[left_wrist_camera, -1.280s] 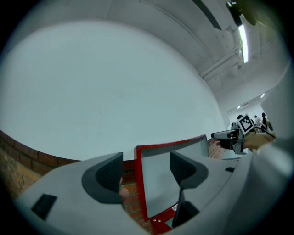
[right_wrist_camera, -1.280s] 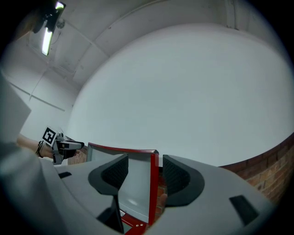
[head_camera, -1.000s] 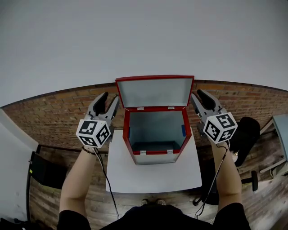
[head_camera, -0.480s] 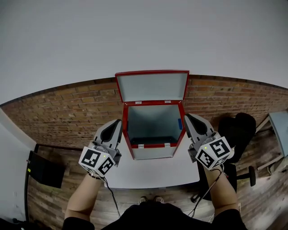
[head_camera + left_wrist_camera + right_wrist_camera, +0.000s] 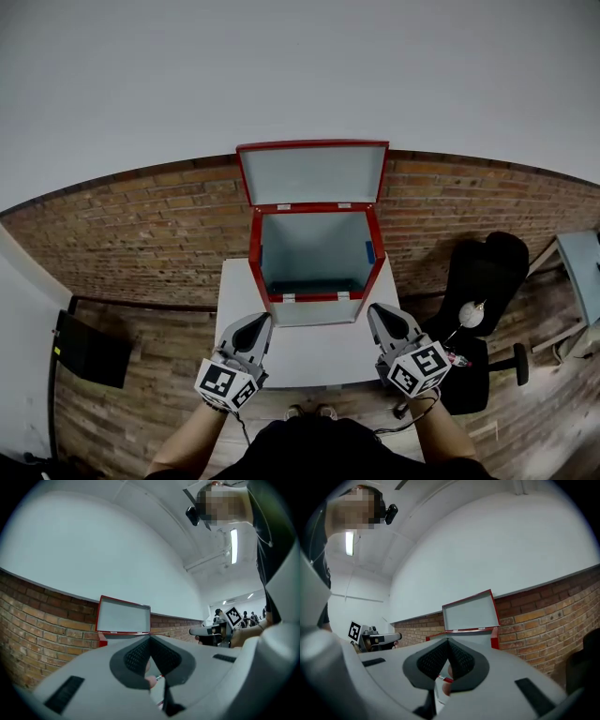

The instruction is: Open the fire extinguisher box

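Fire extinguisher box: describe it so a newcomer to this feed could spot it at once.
Find the brick wall across the head view; a white table stands in front of it. The fire extinguisher box sits at the table's far edge, by the bricks. It is the only red-rimmed thing there, grey inside, empty, its lid raised upright.

A white table is set before a wall made up of a brick band below and a white painted surface above. A wooden plank floor is seen beneath. A black office chair is placed to the table's right, and a black flat panel is seen on the floor to its left. A lit tube light is shown on the ceiling in the left gripper view.
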The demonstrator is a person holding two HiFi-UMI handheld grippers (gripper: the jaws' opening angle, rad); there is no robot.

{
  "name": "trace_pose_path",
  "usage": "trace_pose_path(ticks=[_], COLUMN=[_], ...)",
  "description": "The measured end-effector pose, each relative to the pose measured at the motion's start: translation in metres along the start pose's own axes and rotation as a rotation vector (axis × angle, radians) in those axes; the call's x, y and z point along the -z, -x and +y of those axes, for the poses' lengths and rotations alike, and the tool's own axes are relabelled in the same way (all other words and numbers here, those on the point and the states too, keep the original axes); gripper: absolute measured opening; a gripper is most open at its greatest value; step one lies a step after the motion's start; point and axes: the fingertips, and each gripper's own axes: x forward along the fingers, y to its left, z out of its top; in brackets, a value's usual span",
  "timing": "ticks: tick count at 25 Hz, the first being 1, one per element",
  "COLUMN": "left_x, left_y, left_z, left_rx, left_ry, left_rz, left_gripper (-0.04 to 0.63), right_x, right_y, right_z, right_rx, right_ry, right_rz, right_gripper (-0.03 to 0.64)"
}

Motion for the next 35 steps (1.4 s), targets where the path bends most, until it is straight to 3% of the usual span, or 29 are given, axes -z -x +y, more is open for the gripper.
trace_pose_path(ticks=[7, 35], left_x=[0.031, 0.046], left_y=[0.014, 0.008], left_z=[-0.002, 0.017], left_rx=[-0.047, -0.073], left_ry=[0.088, 0.097], left_rz=[0.018, 0.021], left_gripper=[0.049, 0.049], right_x=[0.039, 0.058], right_y=[0.010, -0.002], right_z=[0.007, -0.006], right_rx=[0.015, 0.089], right_ry=[-0.020, 0.070], right_rz=[0.037, 0.077], right_gripper=[0.020, 0.018])
